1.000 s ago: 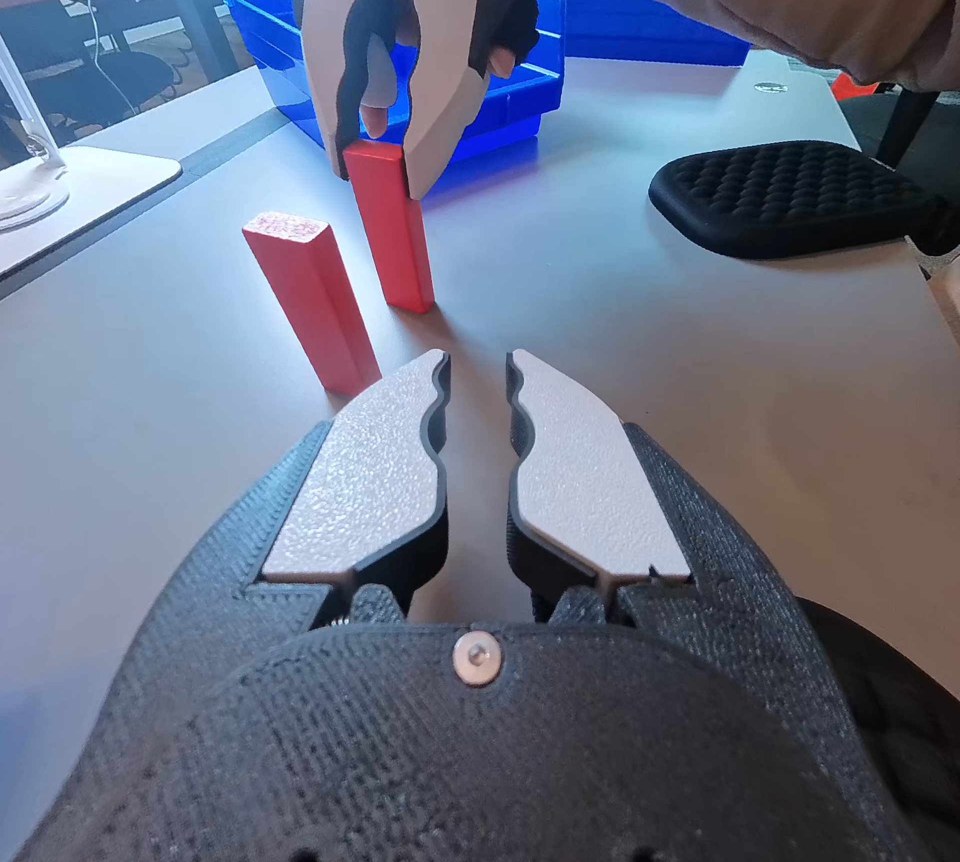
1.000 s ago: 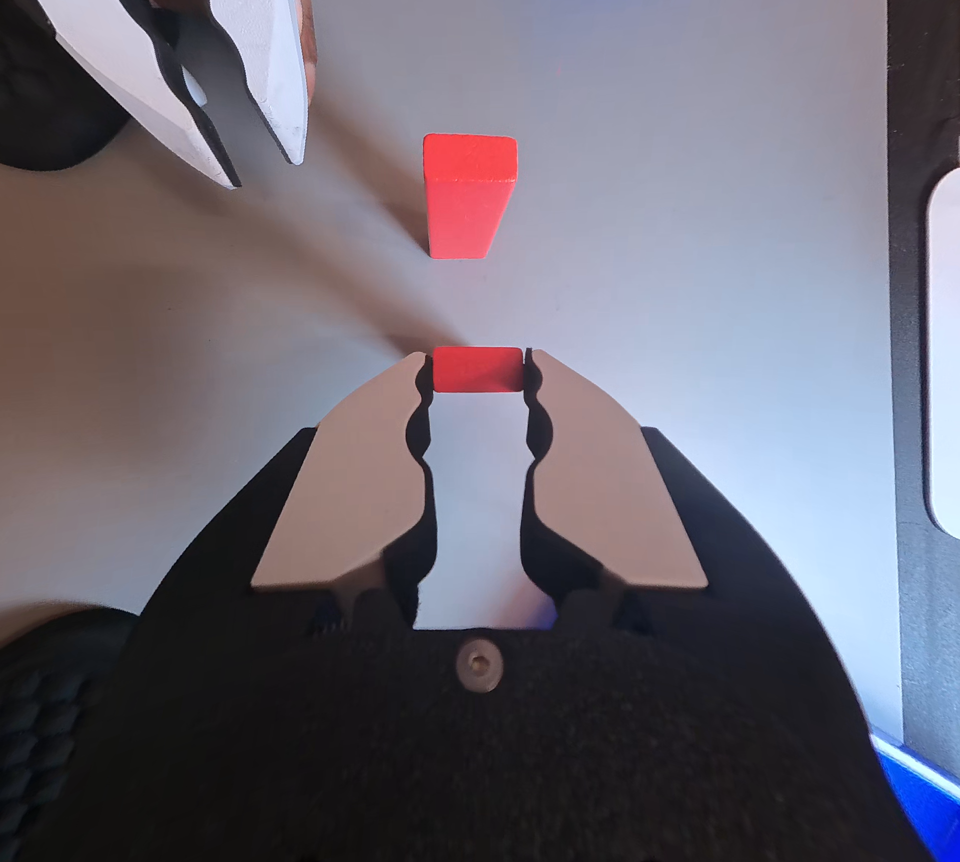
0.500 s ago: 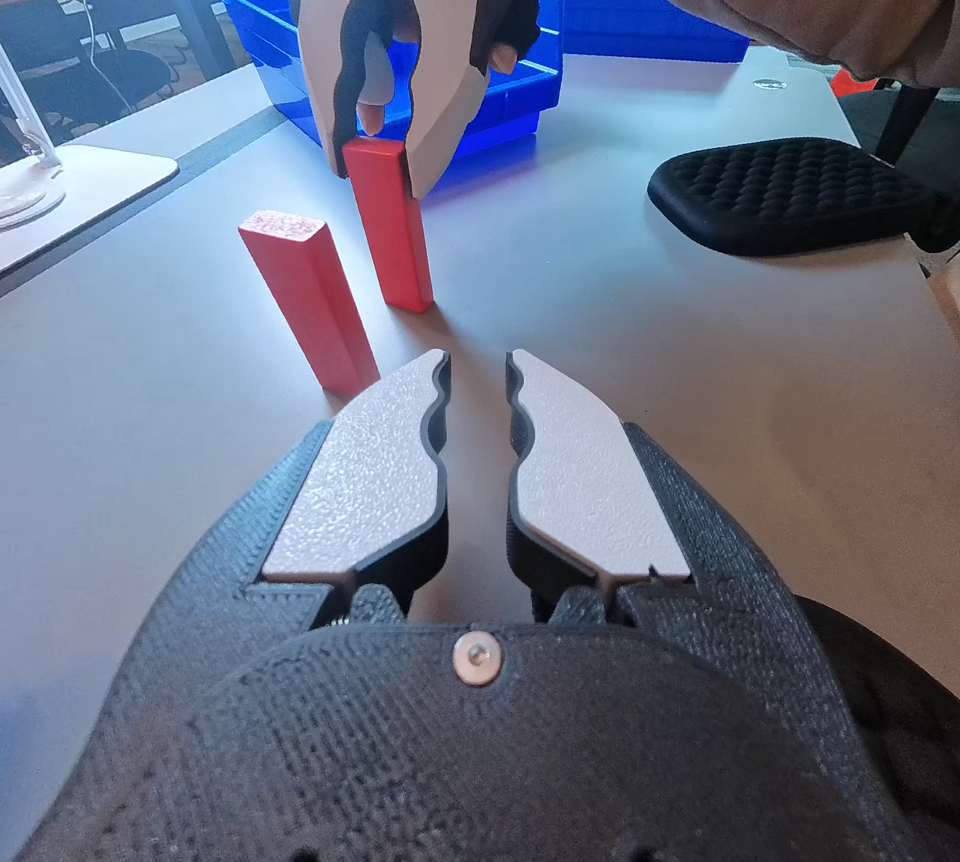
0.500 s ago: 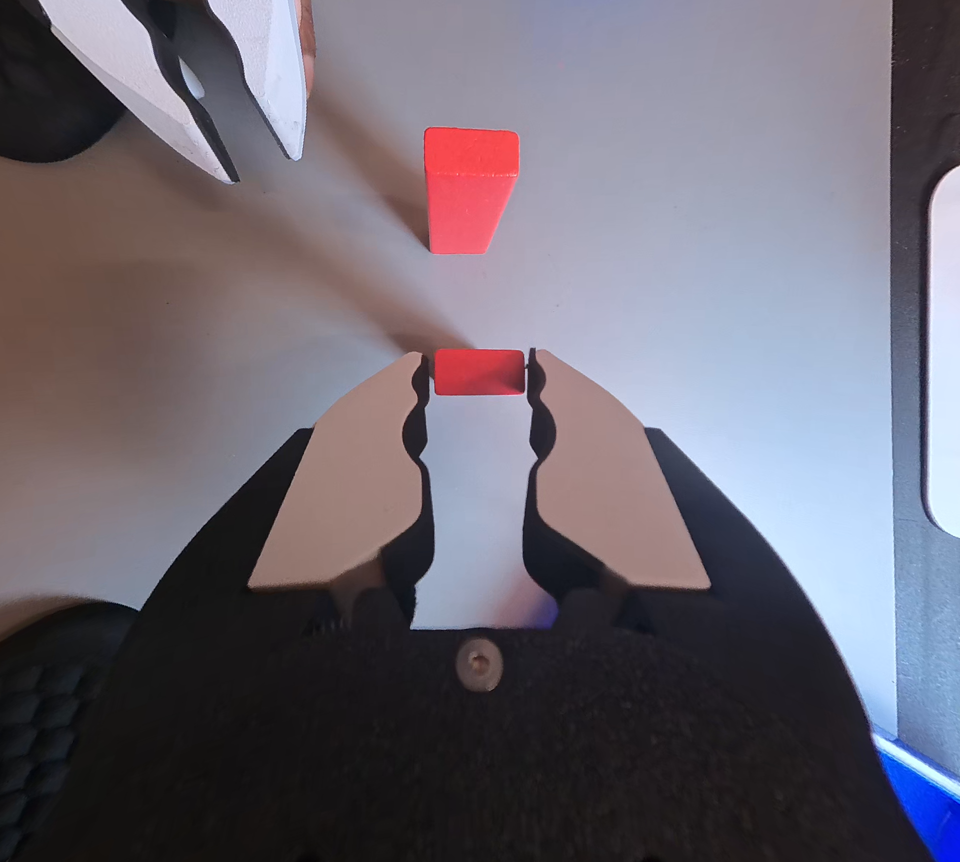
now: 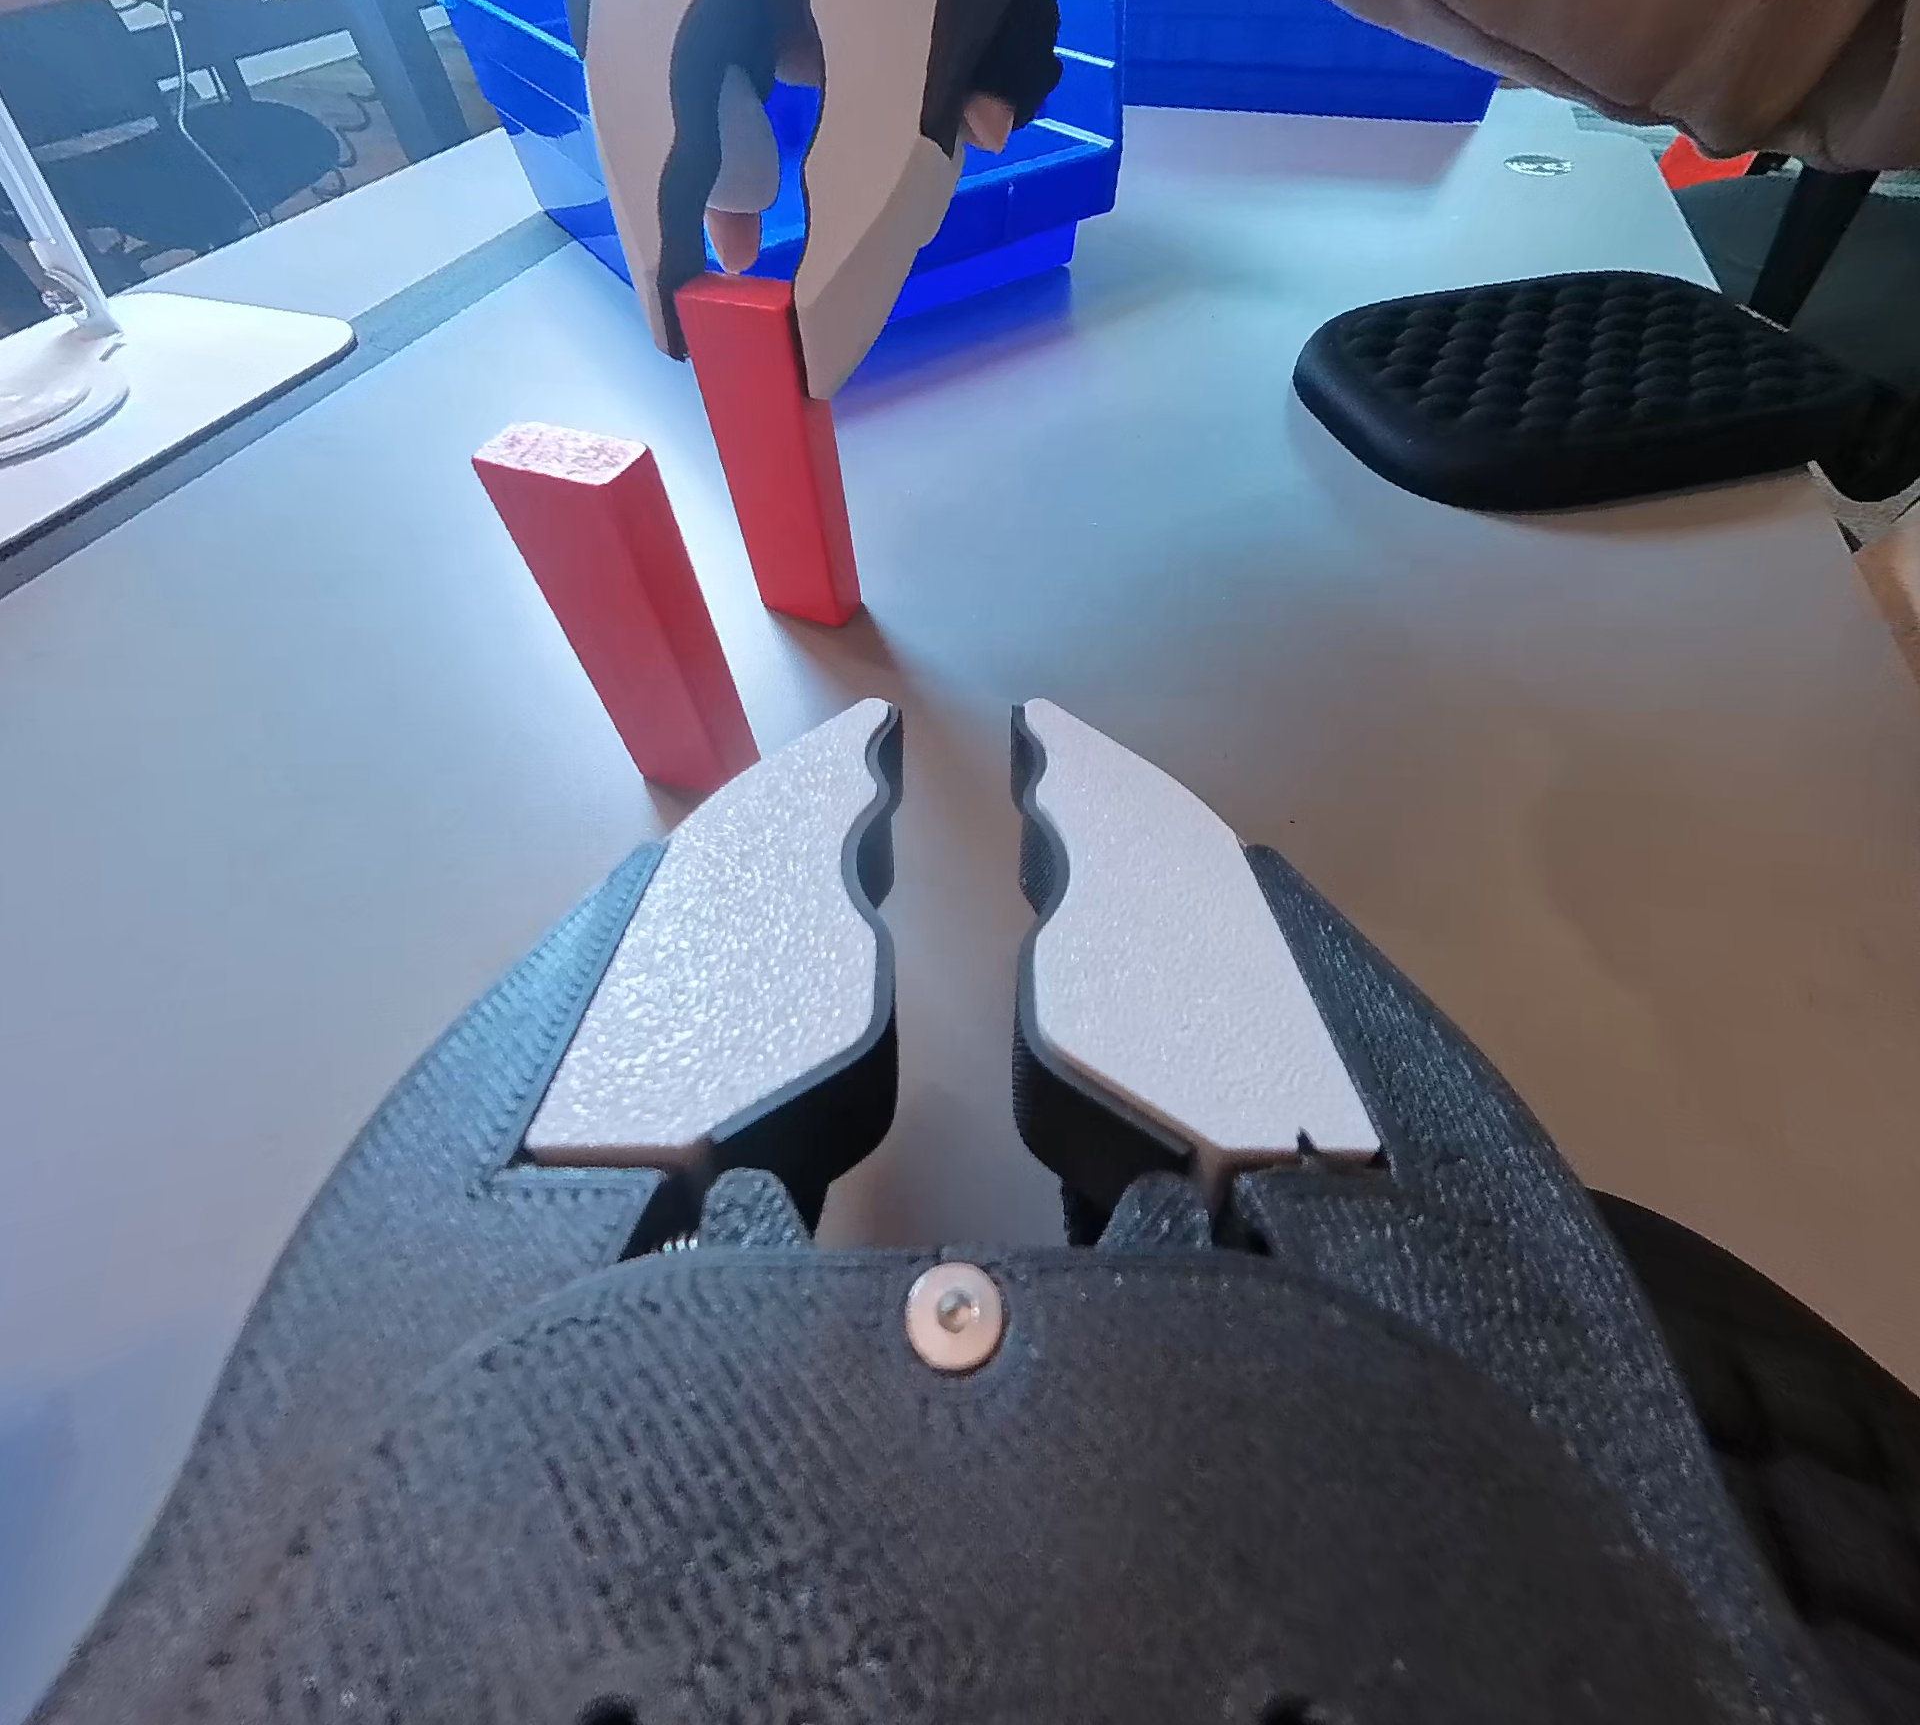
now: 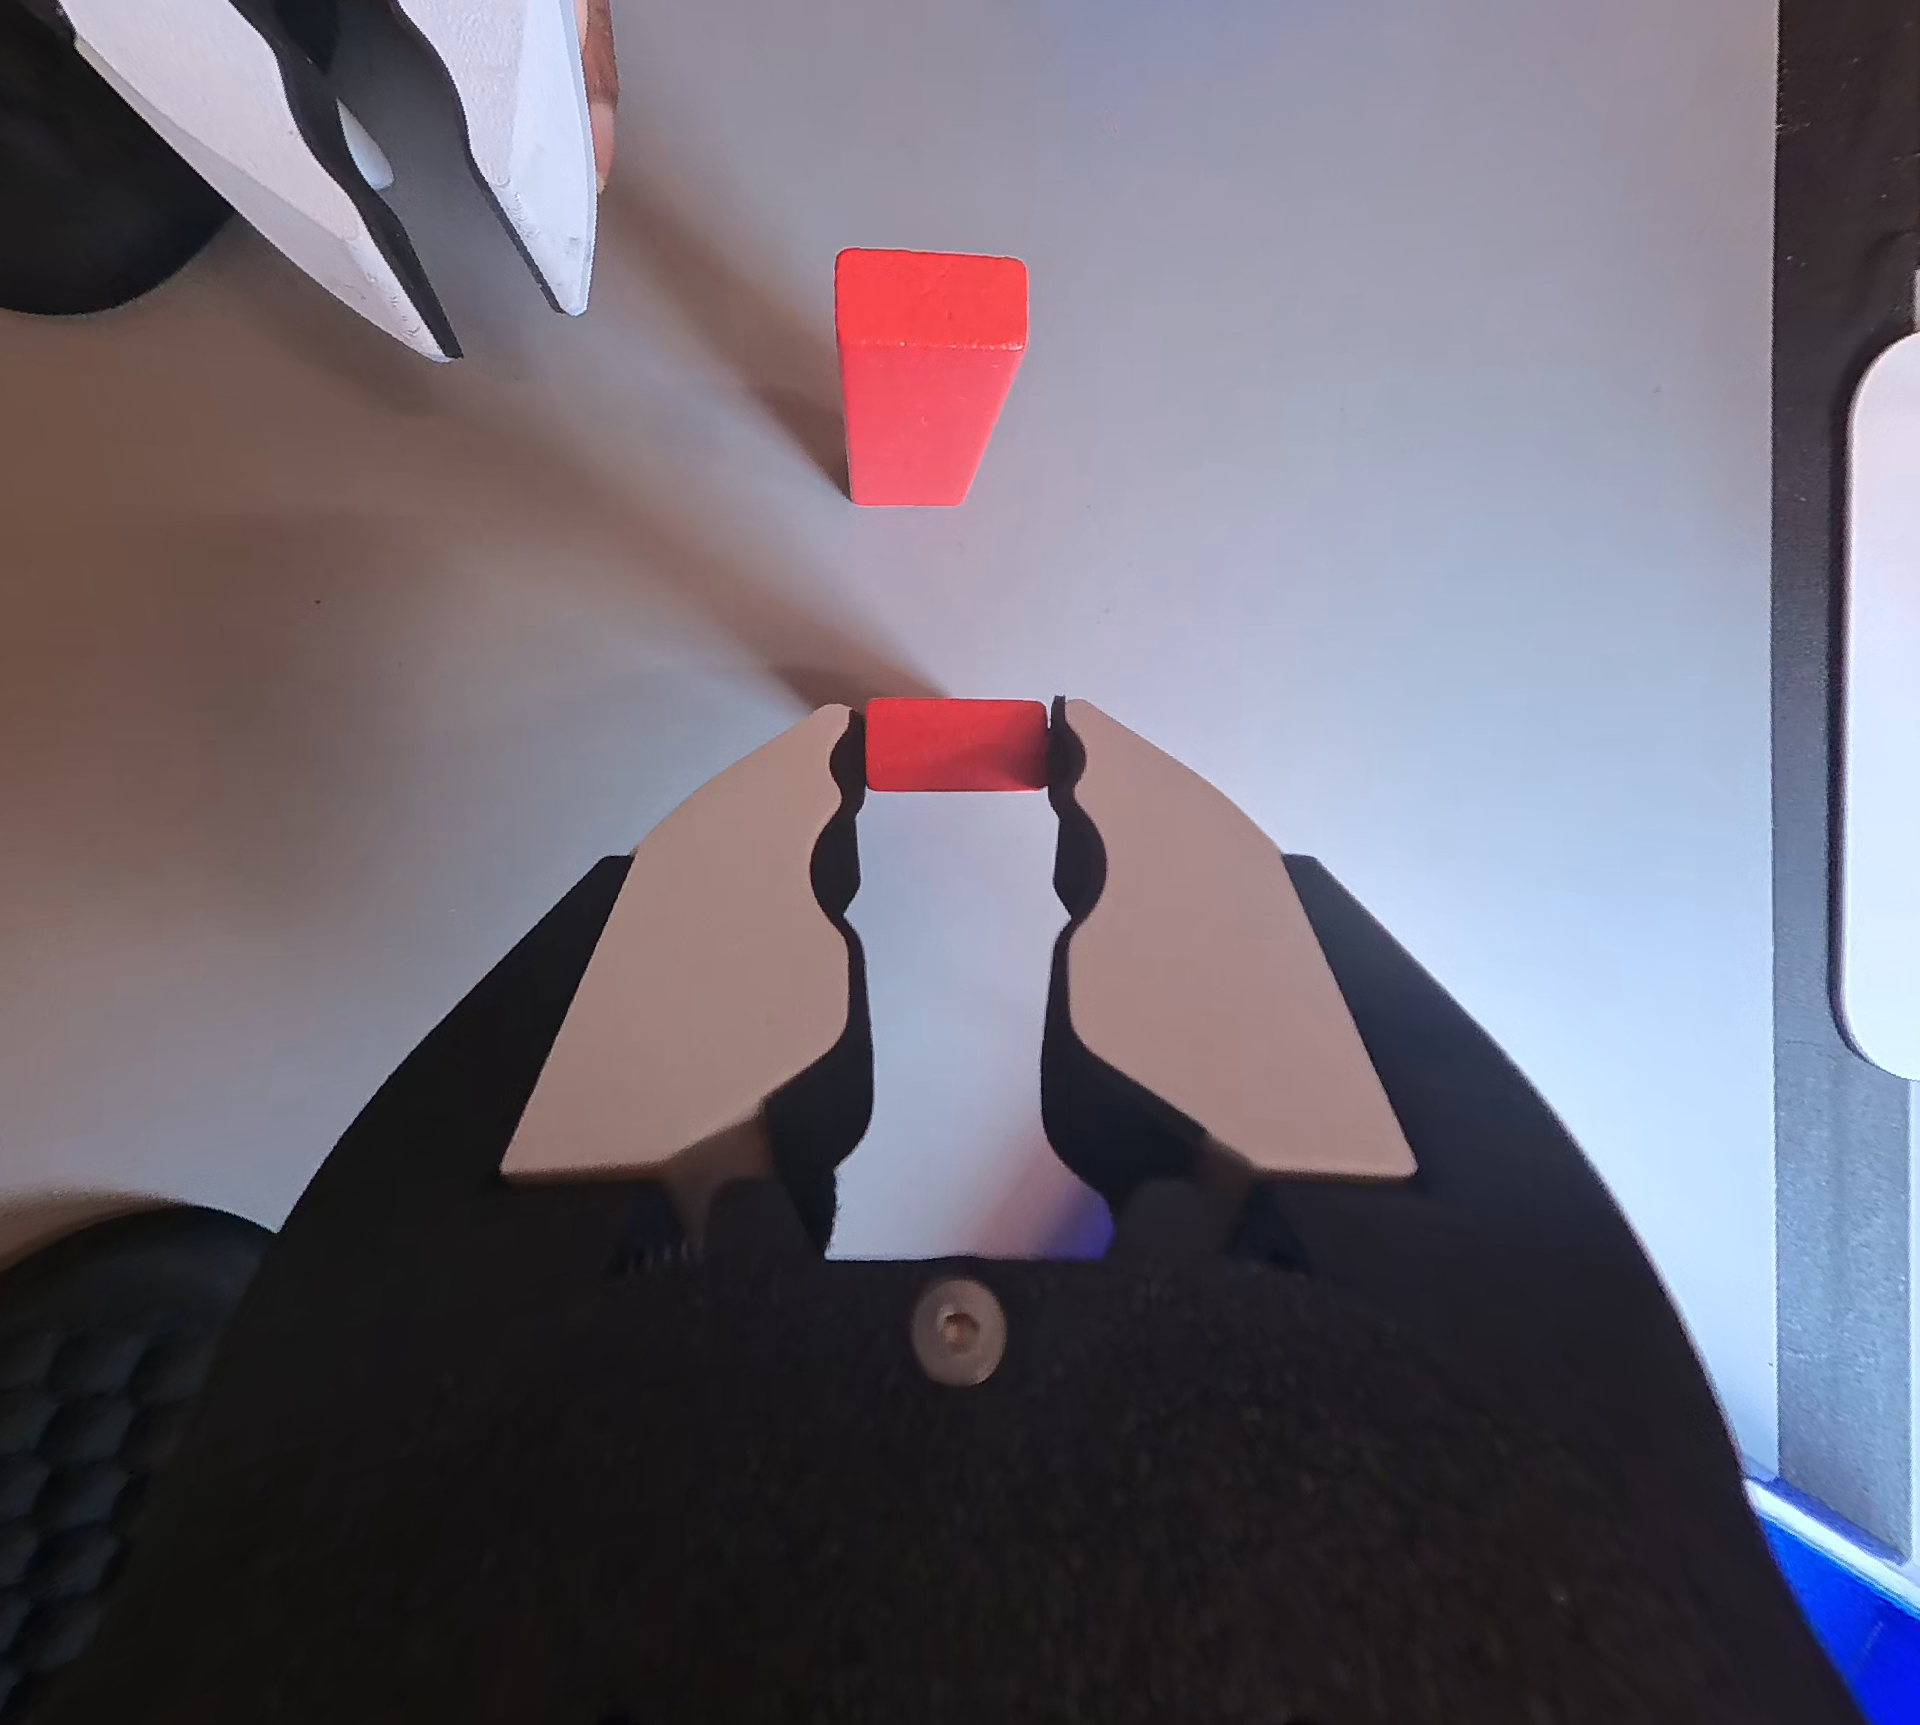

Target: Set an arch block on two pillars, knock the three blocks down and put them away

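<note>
In the left wrist view, a white lamp base occupies the far left edge of the grey table. To its right, the near red pillar block stands upright and free on the table. Just beyond and right of it, the far red pillar block stands with its foot on the table. The right hand-held gripper descends from above and pinches the top of this far block between its two white fingers. A blue bin sits behind the blocks. A black textured pad lies at the far right. The left hand-held gripper hovers low in the foreground, its fingers slightly spread with nothing between them. No arch block can be seen in either view.
</note>
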A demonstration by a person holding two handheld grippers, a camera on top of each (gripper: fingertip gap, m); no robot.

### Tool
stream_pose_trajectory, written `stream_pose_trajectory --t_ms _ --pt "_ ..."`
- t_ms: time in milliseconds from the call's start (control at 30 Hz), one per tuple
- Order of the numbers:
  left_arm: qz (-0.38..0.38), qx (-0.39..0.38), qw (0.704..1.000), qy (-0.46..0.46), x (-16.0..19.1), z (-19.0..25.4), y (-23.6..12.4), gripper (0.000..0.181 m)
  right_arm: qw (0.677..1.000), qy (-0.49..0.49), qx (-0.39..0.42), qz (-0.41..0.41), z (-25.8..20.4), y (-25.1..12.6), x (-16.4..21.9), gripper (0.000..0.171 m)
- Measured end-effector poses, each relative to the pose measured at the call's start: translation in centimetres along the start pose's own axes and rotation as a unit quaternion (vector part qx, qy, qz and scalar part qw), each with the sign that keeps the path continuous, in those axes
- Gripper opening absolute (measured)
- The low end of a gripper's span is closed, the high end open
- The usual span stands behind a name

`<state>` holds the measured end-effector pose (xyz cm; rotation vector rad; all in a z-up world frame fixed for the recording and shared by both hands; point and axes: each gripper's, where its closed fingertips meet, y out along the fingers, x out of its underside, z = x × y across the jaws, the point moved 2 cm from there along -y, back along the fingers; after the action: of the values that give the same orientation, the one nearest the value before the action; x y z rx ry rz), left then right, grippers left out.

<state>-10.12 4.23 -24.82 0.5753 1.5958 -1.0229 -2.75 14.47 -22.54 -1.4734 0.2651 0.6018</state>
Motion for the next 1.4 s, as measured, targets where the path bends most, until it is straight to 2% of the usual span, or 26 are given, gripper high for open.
stream_pose_trajectory --t_ms 33,333,500,733,867,1000,1067,1167,1300,1400 --pt "0.000 0.000 1.000 0.000 0.0 0.0 0.0 0.020 1.000 -0.001 0.000 0.000 0.0 0.0 0.0 0.034" --pt "0.000 0.000 1.000 -0.001 0.0 0.0 0.0 0.019 0.999 0.001 0.005 0.032 0.0 -1.2 -1.0 0.043" --pt "0.002 -0.001 1.000 0.000 -0.1 -0.1 -0.1 0.019 0.995 0.004 0.034 0.090 -0.7 -3.9 -1.8 0.053" --pt "0.013 -0.009 1.000 0.006 -0.9 -0.5 -0.6 0.017 0.976 0.053 0.074 0.198 -4.4 -6.3 1.0 0.058" --pt "0.042 -0.060 0.997 0.020 -3.5 -2.8 -3.4 0.014 0.953 0.110 0.091 0.268 -7.5 -6.2 3.5 0.059" --pt "0.056 -0.193 0.979 0.045 -8.2 -8.3 -10.7 0.007 0.937 0.143 0.118 0.295 -9.0 -6.2 6.1 0.056" --pt "0.016 -0.244 0.969 0.033 -9.3 -11.5 -14.5 0.007 0.928 0.155 0.124 0.316 -9.0 -6.6 6.8 0.052" --pt "-0.106 -0.272 0.956 0.001 -8.0 -16.0 -18.1 0.009 0.913 0.171 0.123 0.349 -8.5 -7.1 7.0 0.050" --pt "-0.296 -0.254 0.919 -0.051 -2.4 -20.4 -19.8 0.019 0.909 0.165 0.130 0.359 -8.6 -7.3 7.1 0.049" --pt "-0.391 -0.177 0.897 -0.100 1.9 -20.4 -19.0 0.025 0.914 0.157 0.141 0.346 -8.9 -6.9 7.6 0.048"
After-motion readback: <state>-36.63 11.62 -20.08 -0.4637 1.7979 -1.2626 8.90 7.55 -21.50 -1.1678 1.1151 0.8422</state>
